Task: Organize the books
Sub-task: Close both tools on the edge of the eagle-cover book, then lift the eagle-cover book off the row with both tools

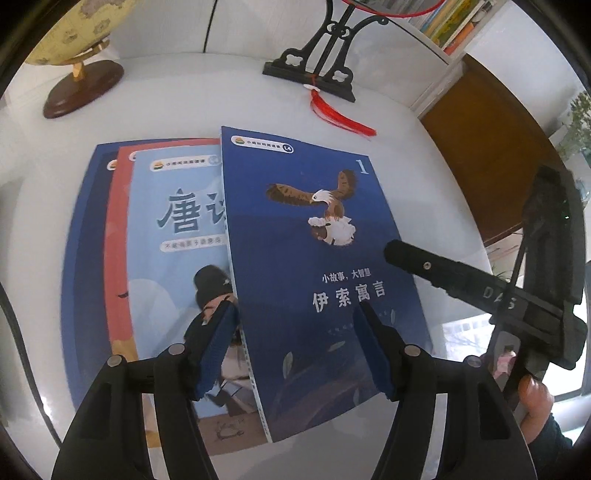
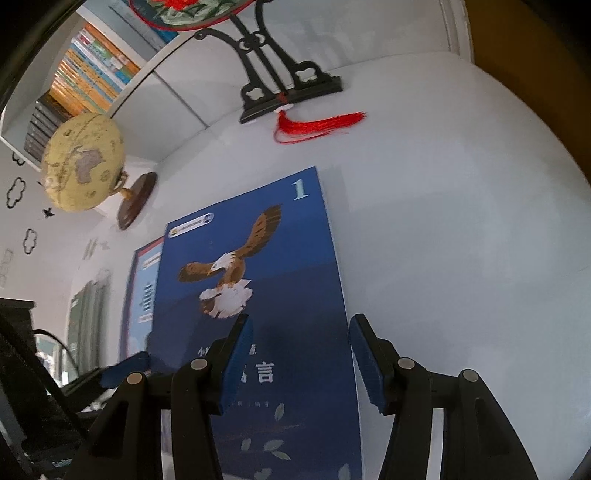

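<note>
Left wrist view: four books (image 1: 317, 258) overlap — left gripper (image 1: 295, 332) and right gripper (image 2: 301, 363) both gaping, empty.

Four books (image 1: 321, 258) lie fanned on the table, with one globe (image 1: 79, 33) and one fan stand (image 1: 314, 70).

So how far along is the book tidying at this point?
Done: four books overlap in one fanned pile, the eagle book on top. In hand: both tongs, left and right, hover open over it, gripping nothing. Left: squaring the light-blue, red and dark-blue covers.
</note>
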A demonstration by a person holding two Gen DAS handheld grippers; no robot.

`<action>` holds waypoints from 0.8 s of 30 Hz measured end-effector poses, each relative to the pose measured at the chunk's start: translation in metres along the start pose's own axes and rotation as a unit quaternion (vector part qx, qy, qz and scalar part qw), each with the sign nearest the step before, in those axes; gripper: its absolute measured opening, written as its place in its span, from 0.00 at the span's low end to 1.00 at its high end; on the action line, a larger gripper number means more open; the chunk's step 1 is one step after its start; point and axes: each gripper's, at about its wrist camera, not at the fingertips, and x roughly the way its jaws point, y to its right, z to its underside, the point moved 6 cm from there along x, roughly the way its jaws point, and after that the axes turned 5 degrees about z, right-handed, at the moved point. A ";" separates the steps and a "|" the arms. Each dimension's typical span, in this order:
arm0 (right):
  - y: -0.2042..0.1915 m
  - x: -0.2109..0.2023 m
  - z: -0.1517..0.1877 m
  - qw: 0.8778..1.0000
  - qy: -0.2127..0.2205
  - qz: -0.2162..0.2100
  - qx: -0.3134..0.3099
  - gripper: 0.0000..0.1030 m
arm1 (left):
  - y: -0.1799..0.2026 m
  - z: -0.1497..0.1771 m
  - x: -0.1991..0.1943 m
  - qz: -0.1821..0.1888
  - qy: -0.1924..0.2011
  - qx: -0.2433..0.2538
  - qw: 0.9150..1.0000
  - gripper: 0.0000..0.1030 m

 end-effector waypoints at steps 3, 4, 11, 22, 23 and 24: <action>-0.009 -0.006 0.003 1.000 0.006 -0.003 -0.006 0.53 | -0.006 0.006 -0.006 0.002 -0.002 -0.008 1.000 0.62; -0.013 -0.007 0.004 1.000 0.006 -0.005 -0.009 0.53 | -0.008 0.009 -0.009 0.003 -0.003 -0.010 1.000 0.62; -0.054 -0.021 0.021 0.998 0.004 -0.040 -0.043 0.53 | -0.040 0.046 -0.042 -0.015 -0.003 -0.038 0.999 0.62; -0.094 0.005 0.061 0.993 -0.044 -0.047 -0.097 0.53 | -0.090 0.063 -0.068 -0.036 0.017 -0.097 0.995 0.62; -0.093 0.006 0.060 0.994 -0.042 -0.051 -0.091 0.53 | -0.091 0.064 -0.066 -0.033 0.015 -0.101 0.994 0.62; -0.092 0.007 0.058 0.994 -0.038 -0.054 -0.088 0.53 | -0.092 0.066 -0.063 -0.030 0.011 -0.106 0.994 0.62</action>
